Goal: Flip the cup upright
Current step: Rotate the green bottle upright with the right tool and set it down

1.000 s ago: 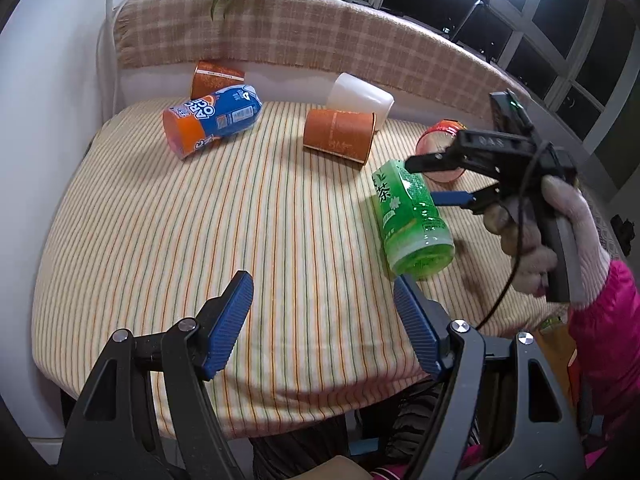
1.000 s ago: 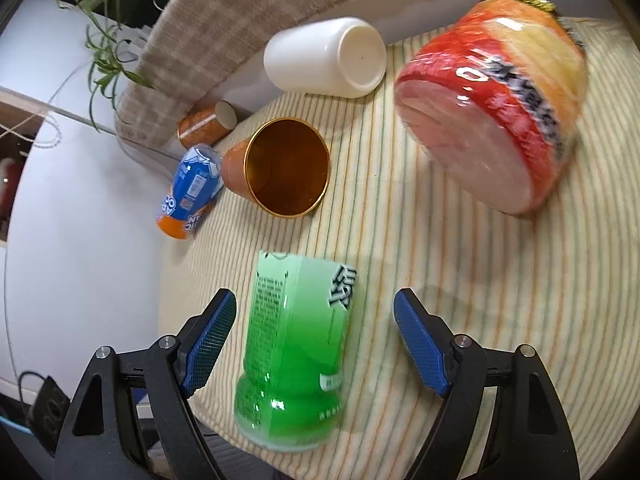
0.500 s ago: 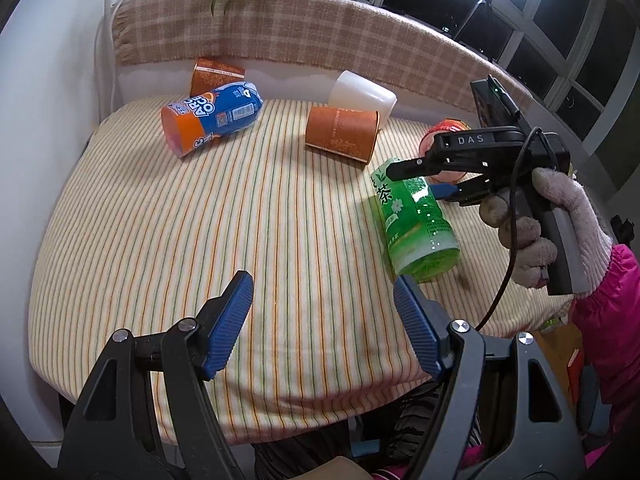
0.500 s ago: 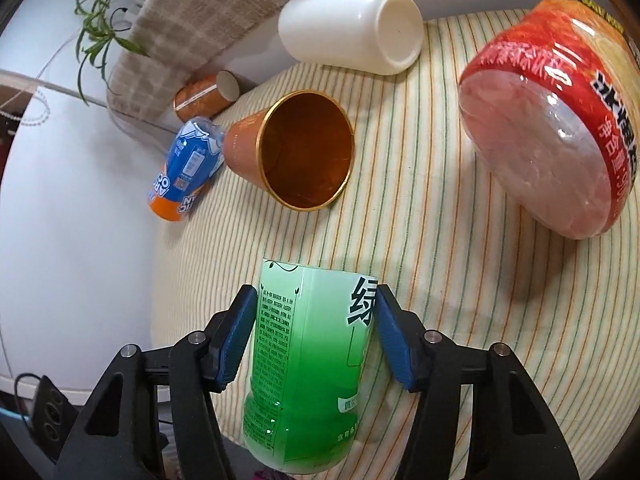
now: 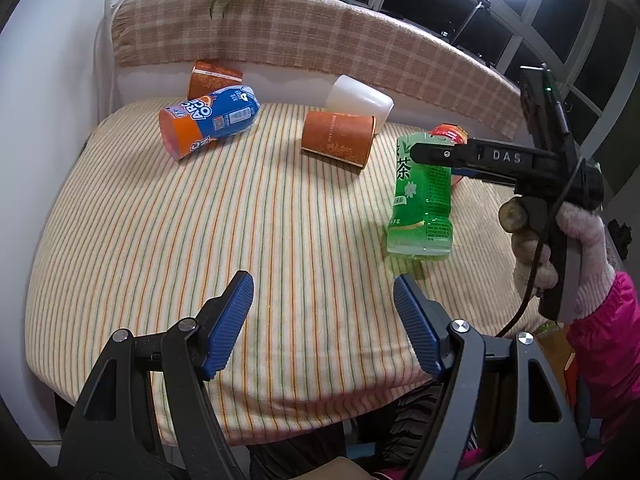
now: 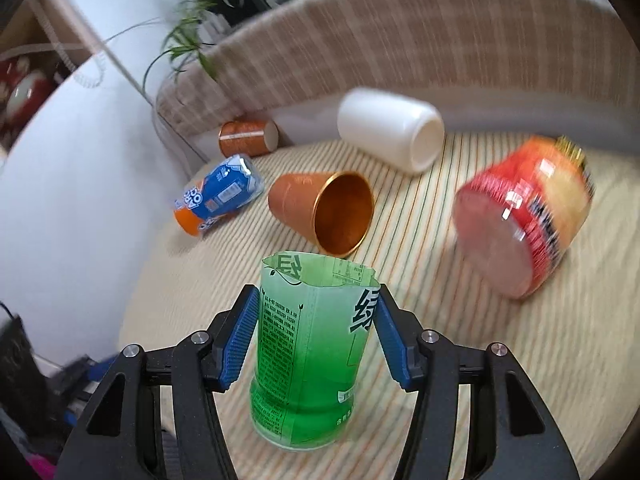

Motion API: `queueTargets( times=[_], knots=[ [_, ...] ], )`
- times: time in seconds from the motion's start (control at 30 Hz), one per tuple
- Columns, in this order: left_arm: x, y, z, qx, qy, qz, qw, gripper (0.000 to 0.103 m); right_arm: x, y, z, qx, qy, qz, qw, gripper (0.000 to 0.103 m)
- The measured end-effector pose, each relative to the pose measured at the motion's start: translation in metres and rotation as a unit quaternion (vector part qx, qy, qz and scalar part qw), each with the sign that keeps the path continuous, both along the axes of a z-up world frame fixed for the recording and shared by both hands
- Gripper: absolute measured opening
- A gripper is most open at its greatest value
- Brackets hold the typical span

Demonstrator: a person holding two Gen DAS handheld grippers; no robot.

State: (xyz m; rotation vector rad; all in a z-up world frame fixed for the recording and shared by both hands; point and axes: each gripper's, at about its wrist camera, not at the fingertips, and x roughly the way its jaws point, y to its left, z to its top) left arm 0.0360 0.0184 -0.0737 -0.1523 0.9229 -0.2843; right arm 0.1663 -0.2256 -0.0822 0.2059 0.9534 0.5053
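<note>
A green cut-bottle cup [image 5: 422,196] stands almost upright on the striped cloth, its open end up; it also shows in the right wrist view [image 6: 310,356]. My right gripper [image 6: 316,336] is shut on the green cup, one blue pad on each side near its top; in the left wrist view the right gripper [image 5: 430,156] reaches in from the right. My left gripper [image 5: 322,320] is open and empty above the table's near edge.
Lying on their sides are an orange paper cup [image 5: 338,139], a white cup [image 5: 360,100], a blue-orange cup [image 5: 208,120], a second orange cup [image 5: 214,78] and a red cup [image 6: 524,216]. A plaid cloth [image 5: 320,40] covers the back ledge.
My right gripper closed on the lying green cup and tipped it up until it is nearly upright. My left gripper has not moved.
</note>
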Motion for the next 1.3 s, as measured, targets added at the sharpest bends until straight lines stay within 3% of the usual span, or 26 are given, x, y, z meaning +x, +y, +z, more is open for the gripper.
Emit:
queueTargets(
  times=[0.13, 0.3, 0.63, 1.0, 1.3],
  knots=[
    [-0.002, -0.001, 0.001, -0.003, -0.003, -0.003, 1.0000, 0.075, -0.016, 0.013, 0.010, -0.054, -0.075, 0.014, 0.996, 0.056],
    [-0.005, 0.000, 0.003, -0.006, -0.007, -0.002, 1.0000, 0.075, -0.031, 0.028, 0.015, -0.110, -0.161, 0.027, 0.980, 0.056],
    [-0.009, 0.003, 0.007, -0.008, -0.012, 0.001, 0.9999, 0.075, -0.054, 0.032, 0.004, -0.122, -0.238, 0.028, 0.963, 0.056],
    [-0.012, -0.006, 0.013, 0.015, -0.038, 0.000, 0.9992, 0.075, -0.087, 0.029, 0.001, -0.119, -0.263, 0.016, 0.957, 0.056],
    [-0.020, -0.017, 0.022, 0.037, -0.076, -0.004, 0.9965, 0.075, -0.102, 0.026, 0.001, -0.100, -0.239, 0.010, 0.966, 0.058]
  ],
)
